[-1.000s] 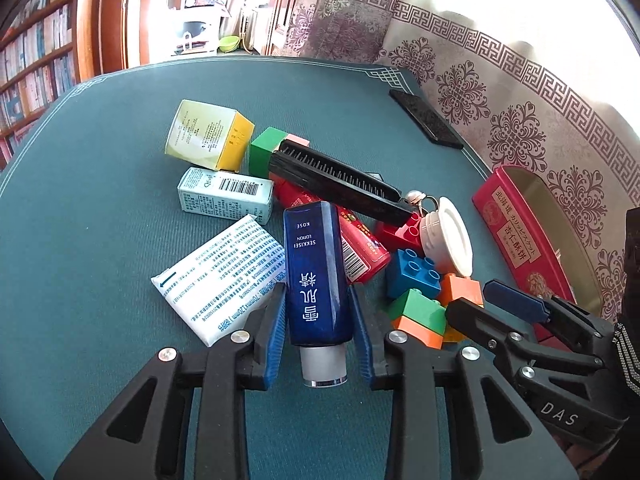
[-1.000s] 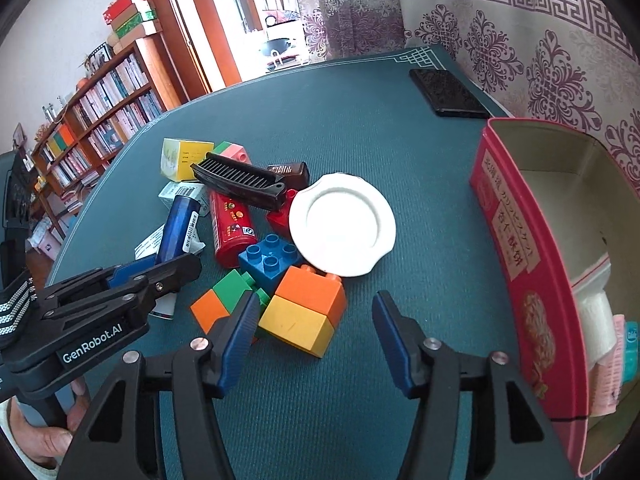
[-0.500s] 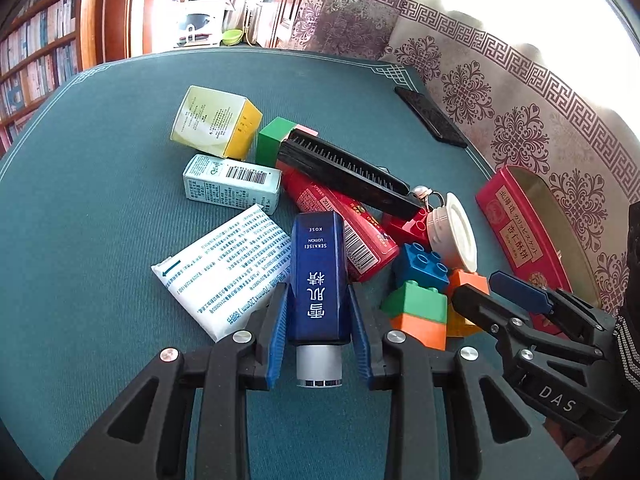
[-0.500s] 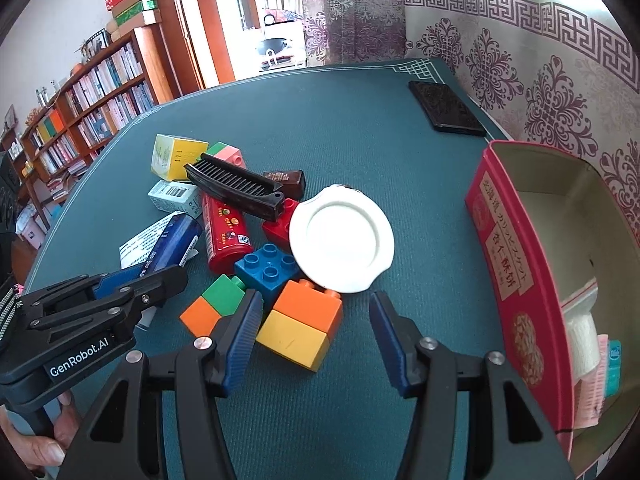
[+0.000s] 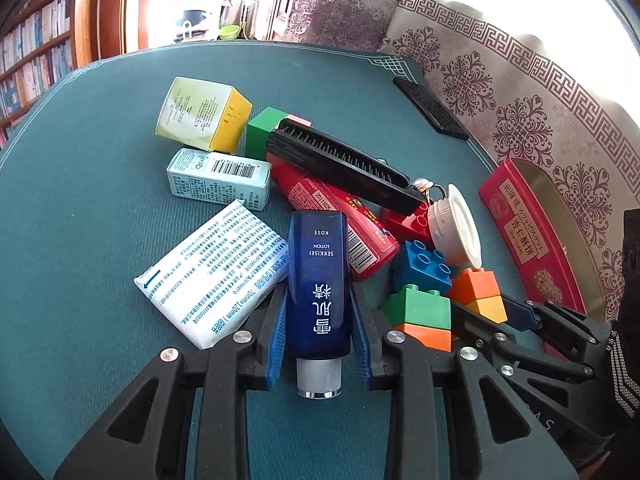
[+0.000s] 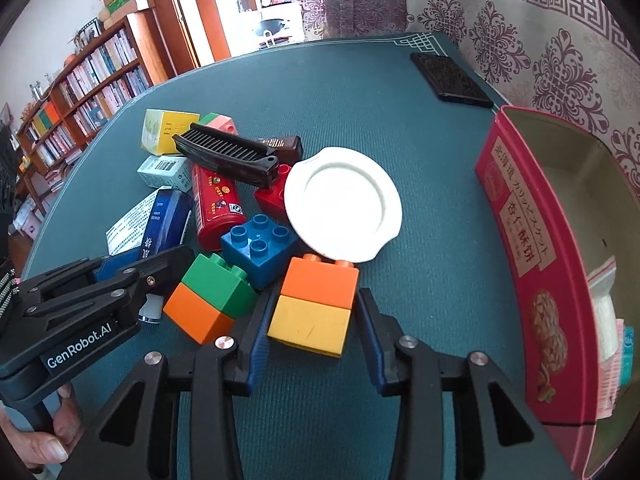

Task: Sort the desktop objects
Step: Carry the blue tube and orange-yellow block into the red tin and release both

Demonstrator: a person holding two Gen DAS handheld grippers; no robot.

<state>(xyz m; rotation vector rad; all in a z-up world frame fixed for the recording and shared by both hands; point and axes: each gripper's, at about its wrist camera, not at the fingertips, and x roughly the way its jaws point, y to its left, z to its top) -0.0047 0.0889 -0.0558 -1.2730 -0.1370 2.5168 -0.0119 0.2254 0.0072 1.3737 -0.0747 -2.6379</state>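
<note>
The left tongs [image 5: 318, 334] clamp a dark blue plastic lotion bottle [image 5: 318, 280] lying on the green felt desk [image 5: 80, 220]. The right tongs [image 6: 310, 330], just closing, pinch a stacked orange-and-yellow toy brick [image 6: 314, 306]. Beyond lies a white round plastic lid [image 6: 342, 204]; a red biscuit tin [image 6: 528, 248] stands alongside.

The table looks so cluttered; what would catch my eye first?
A dark blue lotion bottle lies clamped in the left gripper, in front of a heap of boxes and bricks. The right gripper has just been closing around an orange-and-yellow brick stack, beside a red tin standing open at the right.
</note>
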